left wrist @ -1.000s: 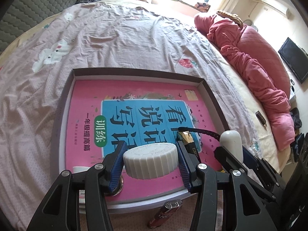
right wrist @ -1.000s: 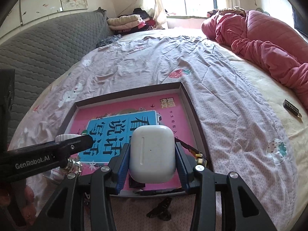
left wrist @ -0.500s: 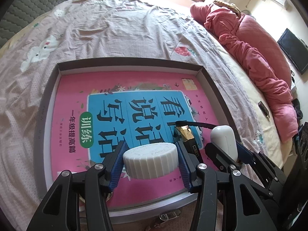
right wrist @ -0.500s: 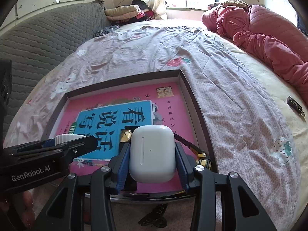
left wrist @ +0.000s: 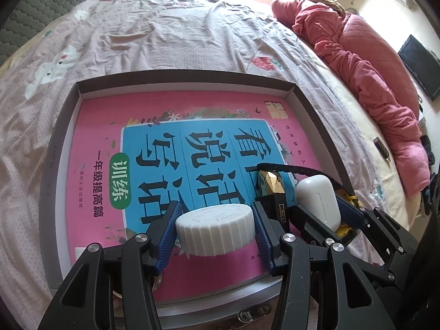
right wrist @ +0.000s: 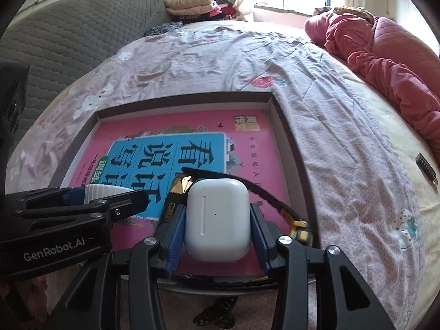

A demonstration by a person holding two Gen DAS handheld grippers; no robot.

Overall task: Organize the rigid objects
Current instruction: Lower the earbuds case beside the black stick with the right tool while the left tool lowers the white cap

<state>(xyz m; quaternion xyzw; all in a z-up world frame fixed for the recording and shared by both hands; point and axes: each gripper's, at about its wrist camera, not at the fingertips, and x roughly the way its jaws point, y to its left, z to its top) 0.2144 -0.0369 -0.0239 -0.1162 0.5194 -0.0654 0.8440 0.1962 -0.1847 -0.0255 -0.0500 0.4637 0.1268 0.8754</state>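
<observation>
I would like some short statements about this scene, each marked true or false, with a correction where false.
1. The left gripper holds a ribbed white cap. True.
2. The right gripper is empty. False: it is shut on a white earbud case.
3. A pink book lies inside the tray. True.
4. The tray stands on a wooden desk. False: it rests on a bed with a printed sheet.
5. A black strap lies in the tray beside the case. True.
6. The blanket on the bed is green. False: it is pink-red.
</observation>
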